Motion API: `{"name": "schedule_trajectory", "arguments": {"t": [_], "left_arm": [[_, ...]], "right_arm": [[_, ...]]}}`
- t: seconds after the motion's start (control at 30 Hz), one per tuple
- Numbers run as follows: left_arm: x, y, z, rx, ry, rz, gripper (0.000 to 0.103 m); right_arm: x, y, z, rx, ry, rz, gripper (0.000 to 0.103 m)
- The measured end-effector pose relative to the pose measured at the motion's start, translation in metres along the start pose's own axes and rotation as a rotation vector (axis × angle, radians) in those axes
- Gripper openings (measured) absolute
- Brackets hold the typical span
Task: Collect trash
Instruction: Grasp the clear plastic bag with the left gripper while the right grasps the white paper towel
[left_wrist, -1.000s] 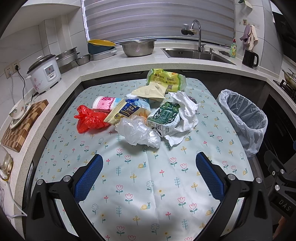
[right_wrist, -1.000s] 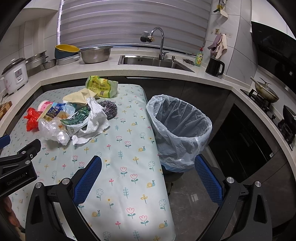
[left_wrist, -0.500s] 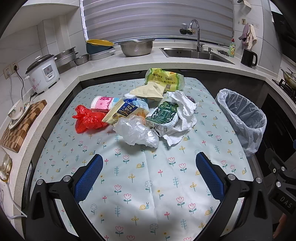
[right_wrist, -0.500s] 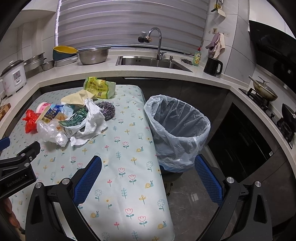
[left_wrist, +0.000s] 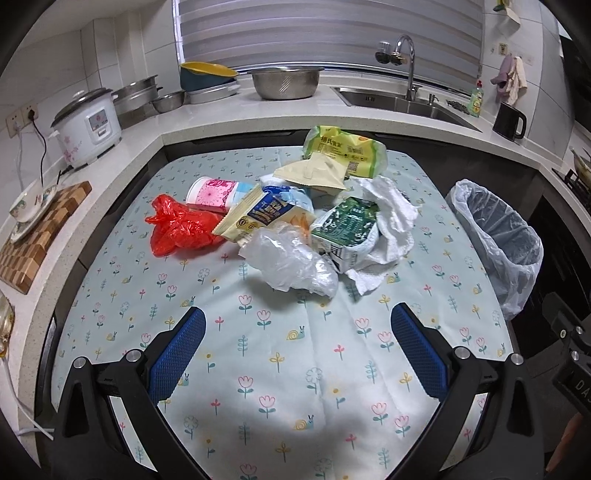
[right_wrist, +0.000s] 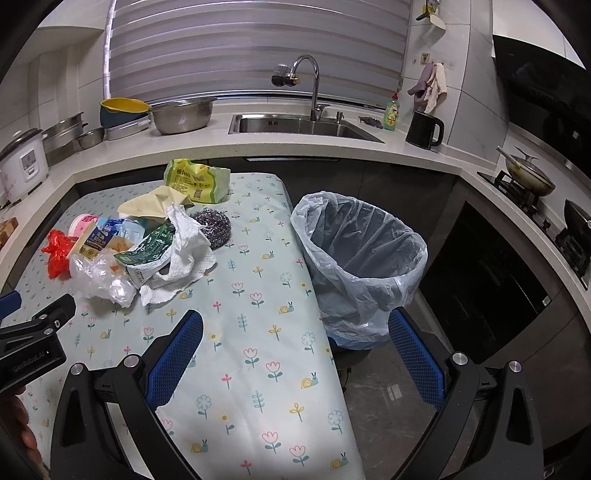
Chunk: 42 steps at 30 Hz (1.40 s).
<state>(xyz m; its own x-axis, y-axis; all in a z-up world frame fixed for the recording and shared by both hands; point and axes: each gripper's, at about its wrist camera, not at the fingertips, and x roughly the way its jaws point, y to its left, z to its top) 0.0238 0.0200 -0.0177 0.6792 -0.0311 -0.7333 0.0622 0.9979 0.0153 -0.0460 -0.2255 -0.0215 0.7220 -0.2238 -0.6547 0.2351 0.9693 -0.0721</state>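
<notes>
Since a second ago the trash heap sits a little lower and nearer in my left view, and the bin has slid slightly toward centre in my right view; nothing on the worktop has been moved.

My left tongs (left_wrist: 297, 352) hang wide open and empty over the flowered cloth of the worktop (left_wrist: 280, 373). Ahead of them and to the left lies the red plastic bag (left_wrist: 177, 230), with the pink cup (left_wrist: 211, 194) on its side just beyond it. Straight ahead, nearest the tips, is the clear plastic bag (left_wrist: 291, 264), touching the yellow snack wrapper (left_wrist: 258, 216) behind it. Ahead to the right are the green carton (left_wrist: 345, 229), resting against crumpled white paper towel (left_wrist: 388, 229), and farther back the green-yellow packet (left_wrist: 343, 149).

My right tongs (right_wrist: 295, 360) are also spread wide and hold nothing, over the worktop's right edge. The heap lies ahead to their left, with a steel scourer (right_wrist: 214, 225) at its right side. The lined trash bin (right_wrist: 360, 266) stands beside the worktop, just ahead and to the right of these tongs, its mouth unobstructed.
</notes>
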Motion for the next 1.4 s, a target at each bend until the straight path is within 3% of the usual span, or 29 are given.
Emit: {"name": "schedule_trajectory", "arguments": {"t": [0.27,0.5,0.77,0.87,1.0,1.03,1.13,1.33,1.4], "left_arm": [[0.03,0.039,0.015,-0.042,0.0,0.03,0.096],[0.064,0.065,0.026,-0.095,0.046,0.022,0.096],[0.091,0.065,0.04,-0.149,0.085,-0.109,0.096],[0.103,0.057,0.043,-0.141,0.113,-0.145,0.096],[0.114,0.05,0.044,-0.119,0.118,-0.148,0.095],[0.117,0.049,0.045,-0.11,0.121,-0.147,0.092],[0.125,0.046,0.045,-0.084,0.142,-0.153,0.068],[0.13,0.049,0.038,-0.077,0.186,-0.181,0.027],[0.125,0.05,0.036,-0.072,0.184,-0.182,0.022]], "right_arm": [[0.034,0.035,0.015,-0.015,0.019,0.044,0.095],[0.076,0.076,0.034,-0.031,0.049,0.082,0.082],[0.125,0.109,0.053,-0.006,0.096,0.155,0.07],[0.14,0.116,0.057,0.001,0.113,0.18,0.061],[0.159,0.122,0.056,-0.004,0.147,0.187,0.031],[0.162,0.122,0.055,0.004,0.157,0.195,0.023],[0.164,0.119,0.052,0.03,0.16,0.206,0.01],[0.144,0.105,0.056,0.046,0.114,0.192,0.007],[0.134,0.1,0.058,0.05,0.099,0.185,0.007]]}}
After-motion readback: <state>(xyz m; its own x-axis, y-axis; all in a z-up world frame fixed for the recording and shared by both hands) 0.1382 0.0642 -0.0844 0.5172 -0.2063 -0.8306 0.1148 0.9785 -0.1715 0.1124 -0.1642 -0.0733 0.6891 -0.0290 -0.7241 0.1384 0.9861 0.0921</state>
